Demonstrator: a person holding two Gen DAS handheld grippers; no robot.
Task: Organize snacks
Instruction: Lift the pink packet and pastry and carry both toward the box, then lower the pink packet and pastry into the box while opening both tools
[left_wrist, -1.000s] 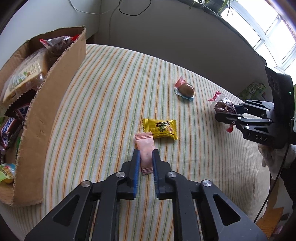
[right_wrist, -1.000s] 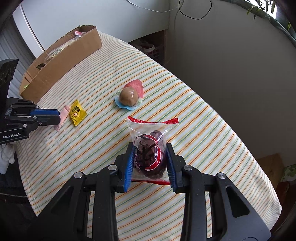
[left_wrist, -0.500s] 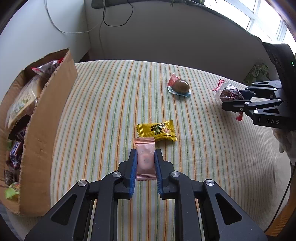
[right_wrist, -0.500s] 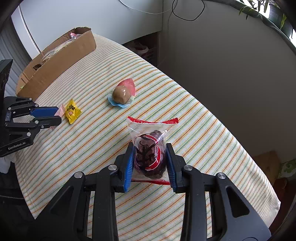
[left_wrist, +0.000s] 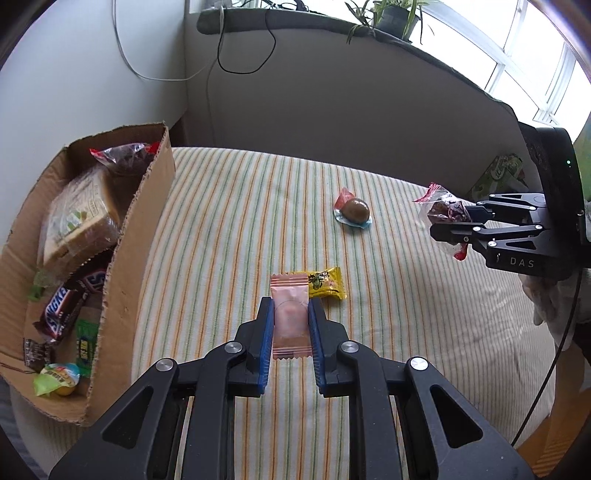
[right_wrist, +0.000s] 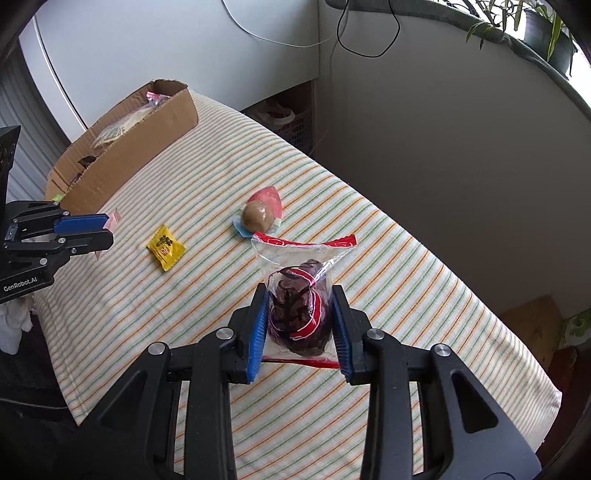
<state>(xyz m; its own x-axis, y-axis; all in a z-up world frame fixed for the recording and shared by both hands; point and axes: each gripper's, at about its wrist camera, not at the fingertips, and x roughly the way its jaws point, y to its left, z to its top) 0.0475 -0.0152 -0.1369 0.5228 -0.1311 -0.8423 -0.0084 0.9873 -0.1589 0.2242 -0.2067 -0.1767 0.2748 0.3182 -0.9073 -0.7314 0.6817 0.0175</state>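
The pink sachet (left_wrist: 290, 319) sits low in the centre of the left wrist view, pinched across its middle between the blue pads of the left gripper (left_wrist: 291, 332), its crimped ends free above and below. It looks light, flat and slick, so a grip across the filled middle seems safer than one on a seam, which would likely slide out.

The clear bag of dark sweets (right_wrist: 299, 314), low centre in the right wrist view, is clamped at its bulging belly by the right gripper (right_wrist: 300, 325). The film is crinkly and soft, and its contents are probably lumpy enough to resist slipping.

On the striped cloth (left_wrist: 229, 221), the yellow packet (left_wrist: 327, 283) lies just beyond the sachet and the brown egg-shaped snack (left_wrist: 355, 211) farther up. The cardboard box (left_wrist: 136, 258), already holding snacks, stands at the left.
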